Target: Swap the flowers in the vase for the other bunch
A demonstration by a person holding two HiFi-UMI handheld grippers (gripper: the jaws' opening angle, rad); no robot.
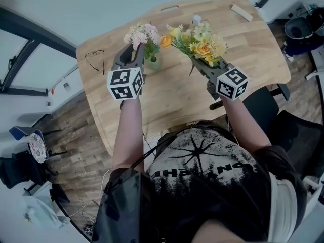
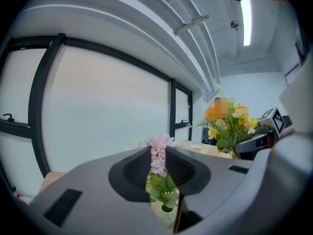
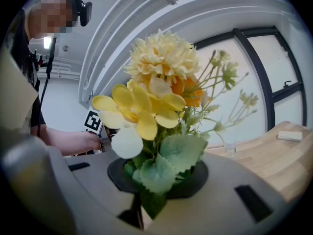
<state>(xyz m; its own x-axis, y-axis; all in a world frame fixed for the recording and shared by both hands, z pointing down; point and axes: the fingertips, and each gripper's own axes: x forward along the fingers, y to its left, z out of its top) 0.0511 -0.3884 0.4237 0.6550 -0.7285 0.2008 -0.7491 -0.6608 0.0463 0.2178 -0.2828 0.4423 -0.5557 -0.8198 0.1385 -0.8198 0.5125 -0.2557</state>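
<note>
Each gripper clamped on flowers
The left gripper [image 2: 157,169], jaws narrow, pinches the pink bunch [image 2: 158,153] in the vase [image 1: 153,63]; the right gripper [image 3: 159,180] pinches the yellow bunch [image 3: 156,82].

Head view above table [image 1: 172,100], gripper views level, close, sharing yellow bunch [image 3: 156,97]

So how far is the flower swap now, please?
Done: the right gripper already holds the yellow bunch, ready beside the vase. In hand: the left gripper has its jaws closed on the pink flowers, whose stems are still in the vase. Left: lift the pink flowers out, then put the yellow bunch in.
</note>
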